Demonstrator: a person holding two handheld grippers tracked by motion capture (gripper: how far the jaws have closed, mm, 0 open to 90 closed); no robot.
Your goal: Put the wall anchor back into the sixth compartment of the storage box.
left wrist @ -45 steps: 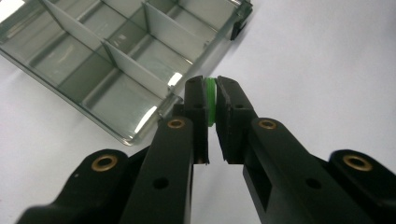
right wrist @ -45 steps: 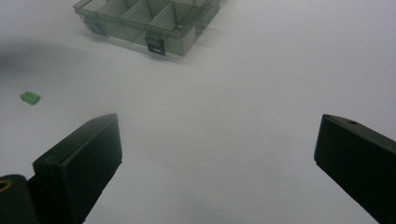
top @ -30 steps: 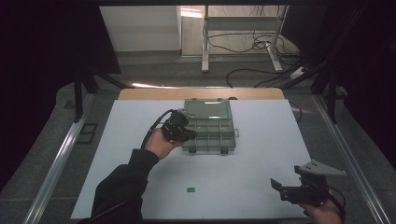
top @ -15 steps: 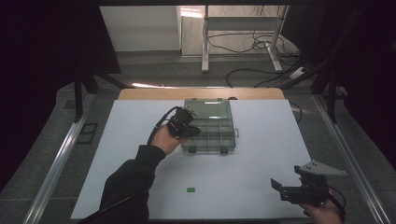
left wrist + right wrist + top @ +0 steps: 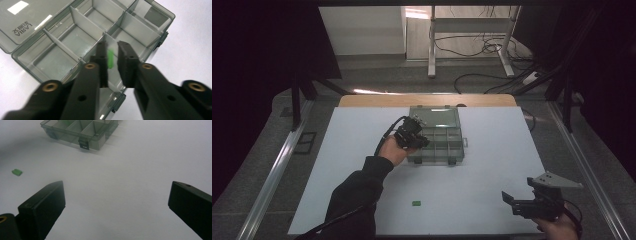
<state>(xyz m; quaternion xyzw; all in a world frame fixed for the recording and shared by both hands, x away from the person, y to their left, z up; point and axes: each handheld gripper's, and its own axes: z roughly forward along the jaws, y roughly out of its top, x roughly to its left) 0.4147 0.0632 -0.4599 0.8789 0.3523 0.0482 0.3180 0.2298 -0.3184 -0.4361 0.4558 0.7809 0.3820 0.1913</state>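
Note:
A clear grey organiser box (image 5: 447, 145) lies in the middle of the white table with its lid (image 5: 434, 116) folded back. My left gripper (image 5: 418, 141) hovers over the box's near-left compartments (image 5: 75, 37). A small green piece (image 5: 110, 58) sits between its jaws, close to the left finger with a gap to the right one. The jaws have just been opening, so the pads no longer press on the piece. My right gripper (image 5: 513, 201) rests low at the table's near-right corner, its jaws (image 5: 117, 195) wide open and bare. A second green piece (image 5: 416, 203) (image 5: 17, 172) lies on the table in front of the box (image 5: 80, 130).
The white table top (image 5: 492, 165) ends in metal rails at both sides. Beyond the far wooden edge (image 5: 427, 100) stand a table frame and loose cables on the floor. A black cable trails from the left gripper over the hand.
The left hand has shifted a little to the right and lower over the box. The right hand has stayed put.

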